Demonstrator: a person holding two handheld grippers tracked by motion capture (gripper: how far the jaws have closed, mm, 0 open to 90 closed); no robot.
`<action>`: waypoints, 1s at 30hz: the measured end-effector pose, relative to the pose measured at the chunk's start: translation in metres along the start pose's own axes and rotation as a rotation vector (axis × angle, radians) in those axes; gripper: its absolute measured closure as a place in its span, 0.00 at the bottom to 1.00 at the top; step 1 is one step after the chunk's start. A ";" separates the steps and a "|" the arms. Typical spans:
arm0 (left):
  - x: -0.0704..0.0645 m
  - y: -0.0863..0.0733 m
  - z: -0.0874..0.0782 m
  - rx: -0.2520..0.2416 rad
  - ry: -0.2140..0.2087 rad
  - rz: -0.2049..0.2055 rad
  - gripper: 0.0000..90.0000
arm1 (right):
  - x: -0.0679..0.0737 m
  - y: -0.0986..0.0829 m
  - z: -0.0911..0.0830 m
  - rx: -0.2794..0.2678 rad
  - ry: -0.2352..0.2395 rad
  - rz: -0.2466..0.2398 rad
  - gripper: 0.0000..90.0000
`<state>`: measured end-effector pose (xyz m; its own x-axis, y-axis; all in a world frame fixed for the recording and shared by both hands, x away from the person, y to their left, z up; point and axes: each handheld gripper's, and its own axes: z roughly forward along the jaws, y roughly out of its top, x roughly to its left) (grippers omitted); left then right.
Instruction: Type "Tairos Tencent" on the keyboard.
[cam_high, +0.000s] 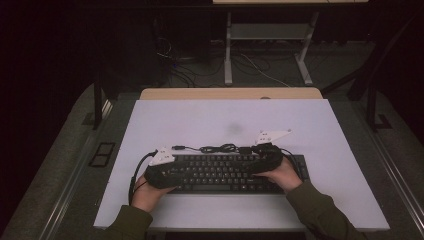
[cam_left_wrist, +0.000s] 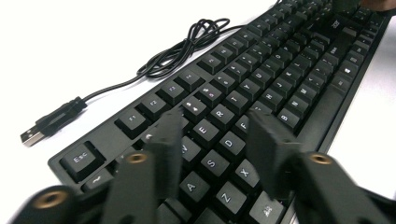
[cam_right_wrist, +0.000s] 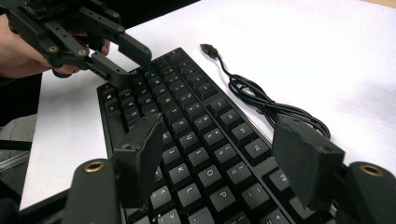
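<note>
A black keyboard lies flat near the front of the white table top. Its thin black cable is bunched behind it and ends in a loose USB plug. My left gripper is open and low over the keyboard's left end, its jaws spread above the letter keys. My right gripper is open over the keyboard's right half, with nothing between its fingers. In the high view the left gripper and right gripper face each other across the keys. The right gripper view also shows the left gripper, open.
Bare white board surrounds the keyboard, with most room behind it and to the right. The cable coil and USB plug lie just beyond the keyboard's back edge. A wooden table edge and desk legs stand behind, over dark floor.
</note>
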<state>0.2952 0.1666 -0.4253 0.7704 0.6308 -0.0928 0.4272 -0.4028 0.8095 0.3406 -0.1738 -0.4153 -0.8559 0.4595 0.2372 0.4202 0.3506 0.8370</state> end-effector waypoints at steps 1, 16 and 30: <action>0.000 0.000 0.000 0.002 0.000 0.001 0.68 | 0.000 0.000 0.001 0.000 0.001 0.001 0.37; 0.011 -0.006 -0.002 0.069 -0.002 -0.030 0.99 | 0.002 0.007 0.014 -0.001 0.013 -0.007 0.37; 0.011 -0.009 0.001 0.093 -0.007 -0.032 0.99 | 0.005 0.011 0.021 -0.002 0.023 -0.016 0.37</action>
<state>0.3005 0.1760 -0.4342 0.7588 0.6397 -0.1227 0.4936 -0.4420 0.7490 0.3476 -0.1503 -0.4156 -0.8693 0.4350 0.2346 0.4054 0.3560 0.8420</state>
